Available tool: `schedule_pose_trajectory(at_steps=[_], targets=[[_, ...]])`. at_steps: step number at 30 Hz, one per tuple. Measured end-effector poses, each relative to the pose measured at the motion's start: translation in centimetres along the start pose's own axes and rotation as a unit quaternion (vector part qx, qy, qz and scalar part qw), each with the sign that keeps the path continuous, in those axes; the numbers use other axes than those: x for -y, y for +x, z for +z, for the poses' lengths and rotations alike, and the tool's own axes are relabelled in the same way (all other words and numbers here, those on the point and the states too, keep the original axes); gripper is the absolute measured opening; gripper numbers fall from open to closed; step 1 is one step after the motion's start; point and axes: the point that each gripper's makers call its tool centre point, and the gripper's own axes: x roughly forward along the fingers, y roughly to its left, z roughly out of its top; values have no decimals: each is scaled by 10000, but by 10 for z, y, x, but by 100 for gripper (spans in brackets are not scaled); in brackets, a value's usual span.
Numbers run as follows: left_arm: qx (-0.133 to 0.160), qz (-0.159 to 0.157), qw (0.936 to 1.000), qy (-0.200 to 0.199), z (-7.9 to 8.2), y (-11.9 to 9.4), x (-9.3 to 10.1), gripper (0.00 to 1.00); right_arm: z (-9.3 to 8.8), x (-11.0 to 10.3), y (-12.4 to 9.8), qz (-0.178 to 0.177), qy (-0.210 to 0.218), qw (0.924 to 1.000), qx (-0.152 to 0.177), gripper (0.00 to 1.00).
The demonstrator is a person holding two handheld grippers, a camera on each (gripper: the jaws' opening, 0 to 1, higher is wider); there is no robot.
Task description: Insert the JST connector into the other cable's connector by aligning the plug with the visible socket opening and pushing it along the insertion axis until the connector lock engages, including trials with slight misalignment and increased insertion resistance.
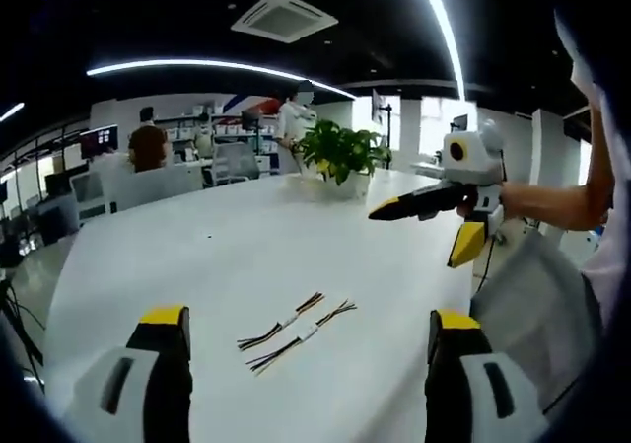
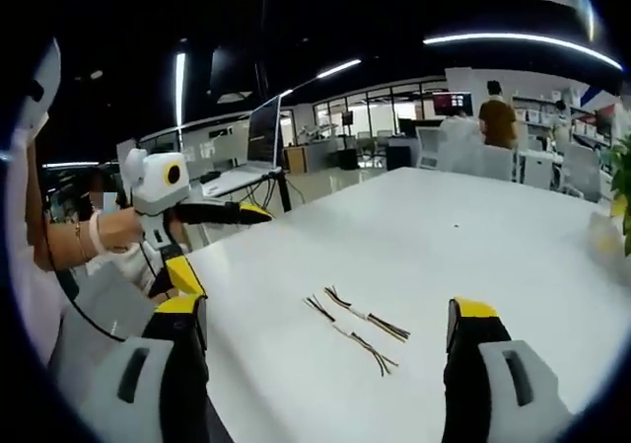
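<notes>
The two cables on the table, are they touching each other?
Apart. In the left gripper view the upper cable and the lower cable lie side by side on the white table, with a thin strip of table showing between them.

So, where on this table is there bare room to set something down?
Bare white table stretches between the two cables and the potted plant, and toward the far left edge. The strip between the cables and the left gripper is narrow. The right gripper hangs over the right edge, so that side is crowded.
</notes>
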Motion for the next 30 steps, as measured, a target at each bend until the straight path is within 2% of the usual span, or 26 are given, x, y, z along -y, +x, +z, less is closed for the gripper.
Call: schedule_pose_trajectory(at_steps=[5,11,17,20,24,28,30], targets=[[-15,63,10000,-9,0,-7,1,99,0,2,-10,-192,30,9998,9,100],[-71,134,9999,68,2,-16,0,99,9,5,-25,-390,210,9988,232,100],[-139,237,9996,58,-4,-25,-1,99,0,6,-34,-541,267,9981,143,100],[-71,280,9995,-114,-8,-31,-4,99,-4,5,-39,-622,255,9977,114,100],[-222,372,9990,-139,-16,-36,-6,99,-6,4,-41,-664,322,9972,139,100],[-180,456,9986,-181,-16,-42,-7,99,-9,4,-45,-714,317,9969,112,100],[-254,504,9983,-131,-19,-43,-8,99,-11,4,-47,-740,337,9966,100,100]])
